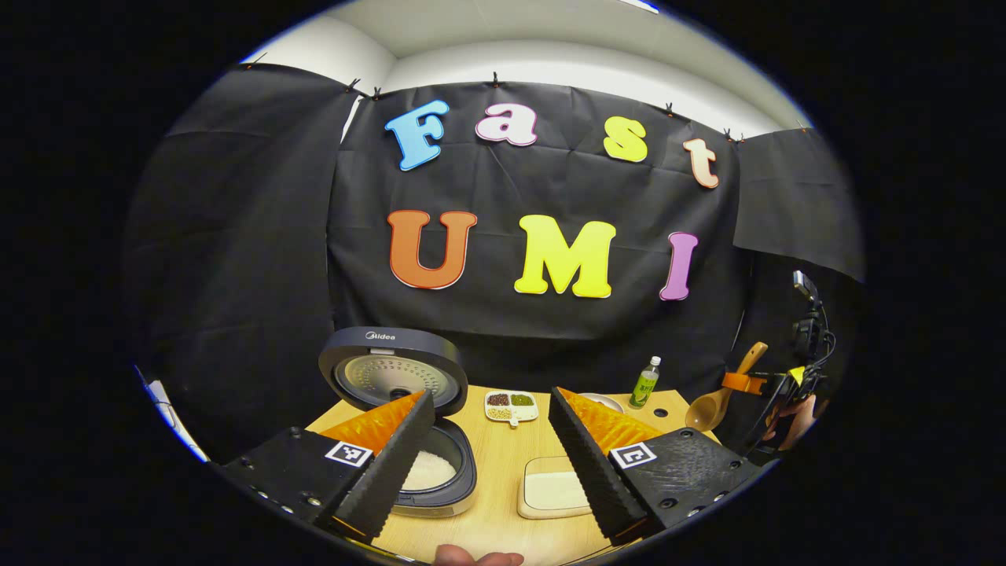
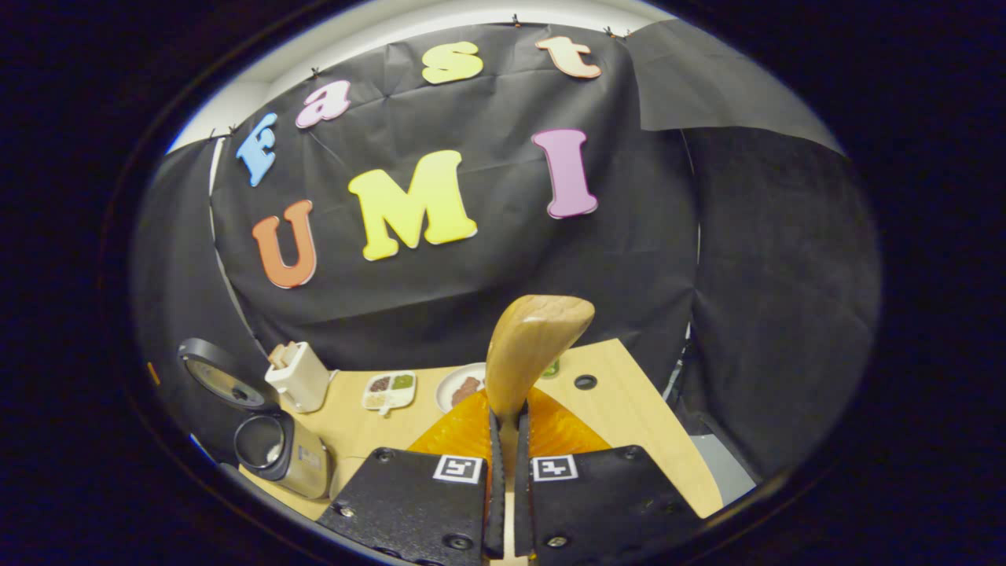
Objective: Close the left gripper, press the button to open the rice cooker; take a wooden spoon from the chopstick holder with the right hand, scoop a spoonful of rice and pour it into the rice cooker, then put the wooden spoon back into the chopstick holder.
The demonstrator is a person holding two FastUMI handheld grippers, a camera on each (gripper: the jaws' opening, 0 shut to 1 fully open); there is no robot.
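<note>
Right gripper [image 2: 508,440]: jaws clamp the light, rigid, smooth wooden spoon [image 2: 528,346] at its handle; keep the grip there. Left gripper [image 1: 491,464]: jaws wide, above the open grey rice cooker [image 1: 409,409] at the table's left edge.

Rice cooker [image 1: 424,440] at my 11 o'clock, lid up, white rice inside. Wooden spoon [image 2: 528,358] upright at 12 o'clock, clamped in my right gripper [image 2: 508,428].

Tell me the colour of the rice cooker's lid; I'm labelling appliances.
Dark grey outside, silvery metal inside; the rice cooker's lid stands open, best seen in the left gripper view.
</note>
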